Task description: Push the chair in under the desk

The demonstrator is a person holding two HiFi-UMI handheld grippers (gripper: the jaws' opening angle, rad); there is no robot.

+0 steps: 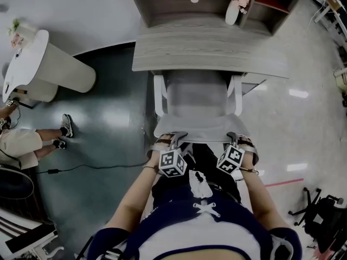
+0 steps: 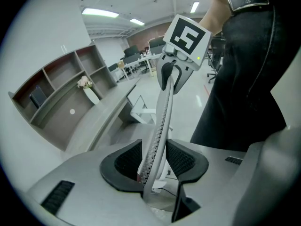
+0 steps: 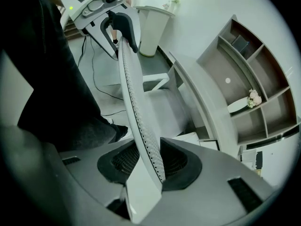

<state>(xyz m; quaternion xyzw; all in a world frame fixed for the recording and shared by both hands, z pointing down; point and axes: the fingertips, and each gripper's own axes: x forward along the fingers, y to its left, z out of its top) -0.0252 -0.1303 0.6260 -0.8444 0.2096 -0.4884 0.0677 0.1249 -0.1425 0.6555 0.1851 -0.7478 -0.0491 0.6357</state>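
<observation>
Here we hold the chair (image 1: 198, 99) by the top rim of its back. The left gripper (image 1: 174, 140) and right gripper (image 1: 234, 140) are each partly open, pads clamped on that thin rim. The chair stands partly under the desk (image 1: 206, 47).

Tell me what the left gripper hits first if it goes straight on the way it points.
The chair backrest. Its top edge sits clamped between the left gripper's fingers, so going on would most likely just press into it. The desk lies beyond, though how far is unclear.
</observation>
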